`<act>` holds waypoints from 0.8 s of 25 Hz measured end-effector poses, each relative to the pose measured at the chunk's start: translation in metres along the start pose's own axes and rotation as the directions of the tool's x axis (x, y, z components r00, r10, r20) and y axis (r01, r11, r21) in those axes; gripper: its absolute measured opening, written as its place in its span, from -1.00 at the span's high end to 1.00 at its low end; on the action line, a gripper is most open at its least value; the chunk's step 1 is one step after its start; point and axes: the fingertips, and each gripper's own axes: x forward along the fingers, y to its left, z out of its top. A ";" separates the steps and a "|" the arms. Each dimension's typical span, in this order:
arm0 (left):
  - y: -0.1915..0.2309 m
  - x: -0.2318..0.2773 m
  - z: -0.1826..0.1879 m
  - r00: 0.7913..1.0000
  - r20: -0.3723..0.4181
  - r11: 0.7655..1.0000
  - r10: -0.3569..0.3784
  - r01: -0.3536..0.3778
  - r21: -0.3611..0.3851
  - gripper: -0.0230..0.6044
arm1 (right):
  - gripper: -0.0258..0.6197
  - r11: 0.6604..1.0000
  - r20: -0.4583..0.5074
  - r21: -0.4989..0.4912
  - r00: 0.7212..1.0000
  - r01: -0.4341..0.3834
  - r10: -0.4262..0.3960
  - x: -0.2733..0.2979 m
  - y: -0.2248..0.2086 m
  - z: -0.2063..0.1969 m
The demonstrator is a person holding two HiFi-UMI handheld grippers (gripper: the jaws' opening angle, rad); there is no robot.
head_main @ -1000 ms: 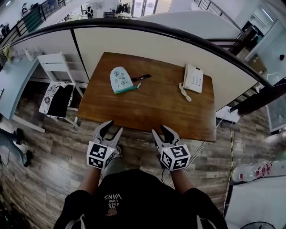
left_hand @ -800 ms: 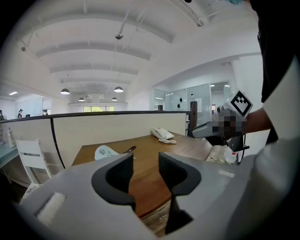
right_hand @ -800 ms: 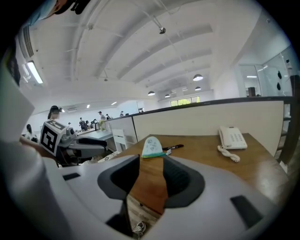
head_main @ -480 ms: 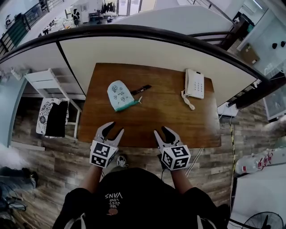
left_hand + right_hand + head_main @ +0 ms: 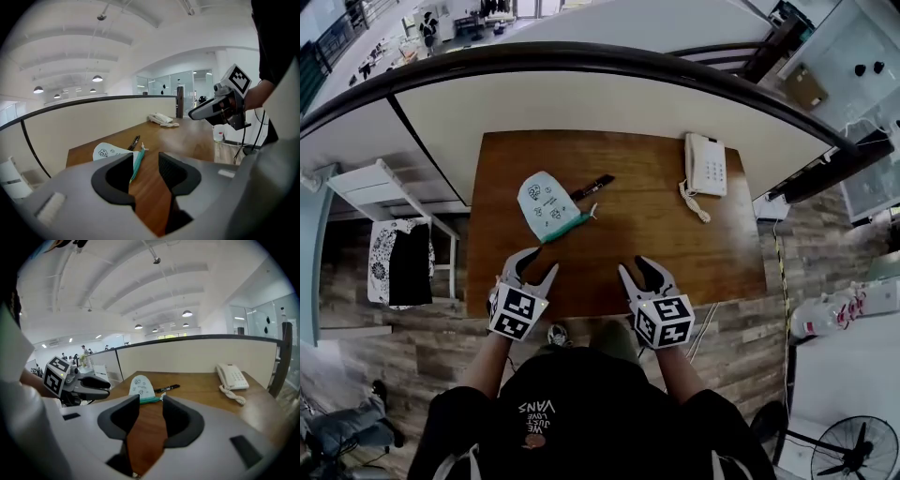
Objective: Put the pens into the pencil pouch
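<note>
As neither holds anything, left gripper [image 5: 540,264] and right gripper [image 5: 635,268] gape.

A pale pencil pouch [image 5: 541,199], printed with small dark drawings and edged with a teal zip along its near end, is laid flat on the left half of the bench [image 5: 675,253]. Its rounded end is turned toward the bench's far edge. A single black pen [image 5: 592,187] is seen lying flat just beside the pouch's right side, outside it, slanted toward the bench's far right corner.
</note>
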 end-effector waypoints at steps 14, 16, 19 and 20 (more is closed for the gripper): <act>0.010 0.079 -0.026 0.978 -0.195 0.981 0.076 -0.038 0.191 0.44 | 0.53 0.953 -0.191 -0.250 0.973 -0.172 0.126 0.086 -0.057 0.013; 0.015 0.091 -0.029 0.971 -0.218 0.975 0.094 -0.046 0.216 0.43 | 0.53 0.938 -0.223 -0.278 0.964 -0.207 0.147 0.102 -0.066 0.014; 0.020 0.107 -0.035 0.960 -0.255 0.968 0.116 -0.052 0.248 0.43 | 0.53 0.914 -0.272 -0.307 0.945 -0.264 0.182 0.124 -0.079 0.014; 0.021 0.111 -0.038 0.956 -0.269 0.966 0.122 -0.052 0.254 0.43 | 0.53 0.904 -0.287 -0.320 0.939 -0.282 0.191 0.131 -0.083 0.013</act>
